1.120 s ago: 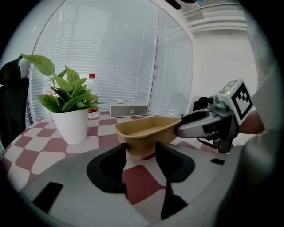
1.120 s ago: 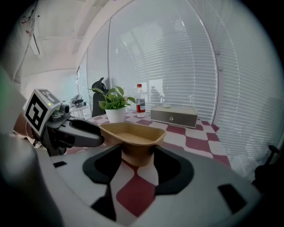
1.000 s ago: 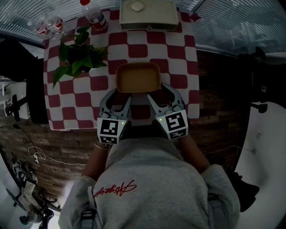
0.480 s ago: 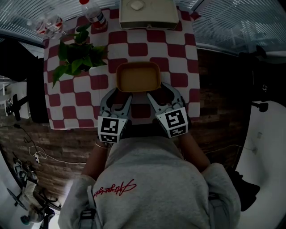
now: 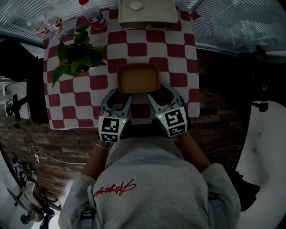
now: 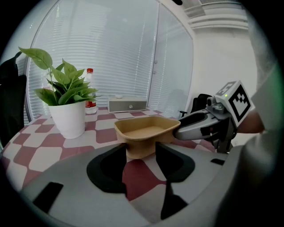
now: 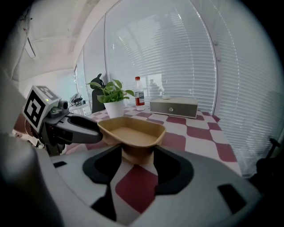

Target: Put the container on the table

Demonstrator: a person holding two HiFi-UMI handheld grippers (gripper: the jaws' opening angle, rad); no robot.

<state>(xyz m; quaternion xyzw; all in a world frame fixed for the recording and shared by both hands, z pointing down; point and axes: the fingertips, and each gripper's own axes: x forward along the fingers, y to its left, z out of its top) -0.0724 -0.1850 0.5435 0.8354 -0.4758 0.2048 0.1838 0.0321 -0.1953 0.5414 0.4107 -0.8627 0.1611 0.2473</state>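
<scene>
A tan, empty, shallow container [image 5: 138, 77] stands on the red-and-white checked table [image 5: 178, 49], near its front edge. My left gripper [image 5: 119, 95] is open and straddles the container's near left corner [image 6: 141, 142]. My right gripper [image 5: 158, 91] is open too, its jaws on either side of the near right corner [image 7: 137, 153]. I see no pad pressing on the walls. Each gripper shows in the other's view: the right gripper [image 6: 208, 124] and the left gripper [image 7: 66, 126]. The jaws hide the container's base.
A potted green plant [image 5: 77, 58] in a white pot [image 6: 67, 119] stands at the left. Behind it are bottles [image 5: 93, 12], and a grey box [image 5: 147, 13] sits at the table's far edge. A dark chair [image 5: 33, 96] is at the table's left; brick-patterned floor surrounds it.
</scene>
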